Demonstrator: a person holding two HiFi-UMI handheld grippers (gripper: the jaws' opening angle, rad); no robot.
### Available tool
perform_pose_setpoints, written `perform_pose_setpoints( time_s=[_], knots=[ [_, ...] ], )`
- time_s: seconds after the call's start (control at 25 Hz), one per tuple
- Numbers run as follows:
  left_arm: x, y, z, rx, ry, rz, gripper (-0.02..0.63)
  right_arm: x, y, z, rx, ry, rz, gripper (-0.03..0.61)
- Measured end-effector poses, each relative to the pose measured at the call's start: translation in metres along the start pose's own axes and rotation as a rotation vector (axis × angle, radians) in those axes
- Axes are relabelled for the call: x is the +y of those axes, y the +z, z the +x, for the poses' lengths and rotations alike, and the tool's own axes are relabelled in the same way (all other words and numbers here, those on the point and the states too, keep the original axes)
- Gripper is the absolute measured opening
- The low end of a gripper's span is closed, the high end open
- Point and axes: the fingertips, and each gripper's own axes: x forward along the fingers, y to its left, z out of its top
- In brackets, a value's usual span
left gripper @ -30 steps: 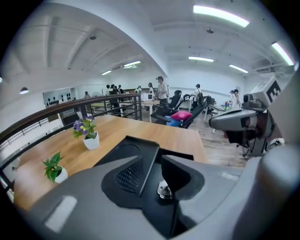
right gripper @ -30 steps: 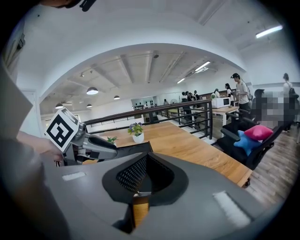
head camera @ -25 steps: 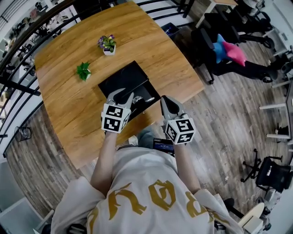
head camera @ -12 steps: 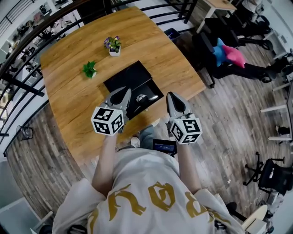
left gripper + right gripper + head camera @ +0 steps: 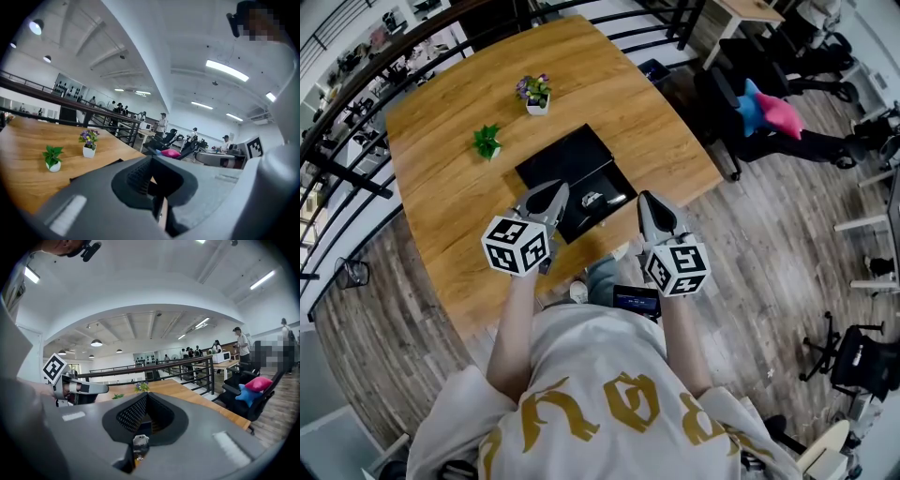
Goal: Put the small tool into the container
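Note:
A black flat container (image 5: pixel 562 159) lies on the wooden table (image 5: pixel 441 202) near its front edge. The small silver tool (image 5: pixel 592 198) rests inside it, toward the near right corner. My left gripper (image 5: pixel 551 190) hovers shut over the container's near left edge, holding nothing. My right gripper (image 5: pixel 645 200) is shut and held off the table's front edge, to the right of the tool. In the left gripper view the left gripper (image 5: pixel 151 158) has its jaws closed on nothing. The right gripper (image 5: pixel 146 395) is likewise closed in its own view, which also shows the left gripper (image 5: pixel 75 387) at the left.
A small green plant (image 5: pixel 487 142) and a purple-flowered plant (image 5: pixel 533 92) stand in white pots behind the container. A black railing (image 5: pixel 356 122) runs round the table's far side. An office chair holding blue and pink cushions (image 5: pixel 769 105) stands to the right. A phone (image 5: pixel 636 301) lies on the person's lap.
My left gripper has drawn back a little toward the person and to the left, away from the tool. The tool stays in the container. The right gripper has hardly moved.

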Motion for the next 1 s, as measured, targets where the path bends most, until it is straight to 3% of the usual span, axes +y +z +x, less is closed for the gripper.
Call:
perform_pose_setpoints(
  time_s=[0.12,0.8,1.0],
  knots=[
    [0.001,0.005,-0.002,-0.01,0.024,0.051,0.0,-0.001,0.0,0.0,0.006,-0.002,0.001,0.025],
    [0.008,-0.002,0.005,0.02,0.047,0.065,0.0,-0.001,-0.008,0.004,0.032,-0.001,-0.001,0.025],
    [0.009,-0.009,0.009,0.067,0.071,0.12,0.0,-0.003,-0.008,0.005,0.031,-0.002,0.005,0.025]
  ],
)
